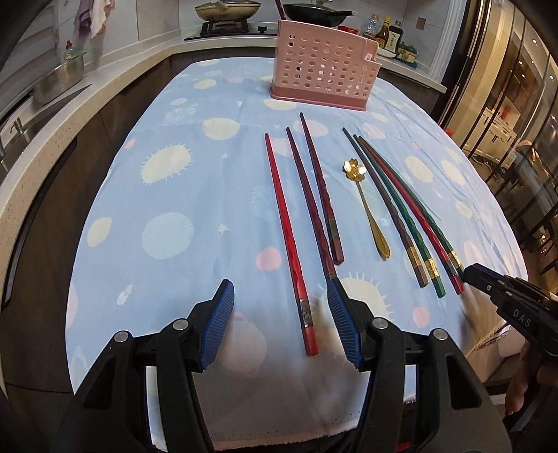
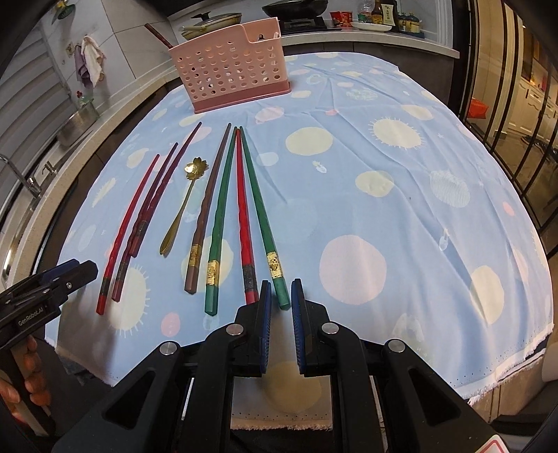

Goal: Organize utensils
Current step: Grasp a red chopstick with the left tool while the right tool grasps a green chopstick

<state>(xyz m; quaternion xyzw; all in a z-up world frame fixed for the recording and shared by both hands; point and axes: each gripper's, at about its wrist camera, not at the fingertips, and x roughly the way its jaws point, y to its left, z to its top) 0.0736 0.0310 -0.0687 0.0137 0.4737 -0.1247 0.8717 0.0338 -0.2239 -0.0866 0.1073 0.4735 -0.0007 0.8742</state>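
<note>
Several chopsticks lie side by side on the blue patterned cloth, in front of a pink perforated holder. A gold flower-headed spoon lies among them. My left gripper is open just above the cloth, and the thick end of a red chopstick lies between its pads, untouched. My right gripper is shut to a narrow slit and grips nothing. It hovers over the butt end of the rightmost green chopstick. Each gripper shows at the edge of the other's view, at left gripper and right gripper.
A stove with pans and bottles stand on the counter behind the table. A sink with a steel bowl is on the left, and glass cabinet doors are on the right. The cloth's frayed front edge hangs near me.
</note>
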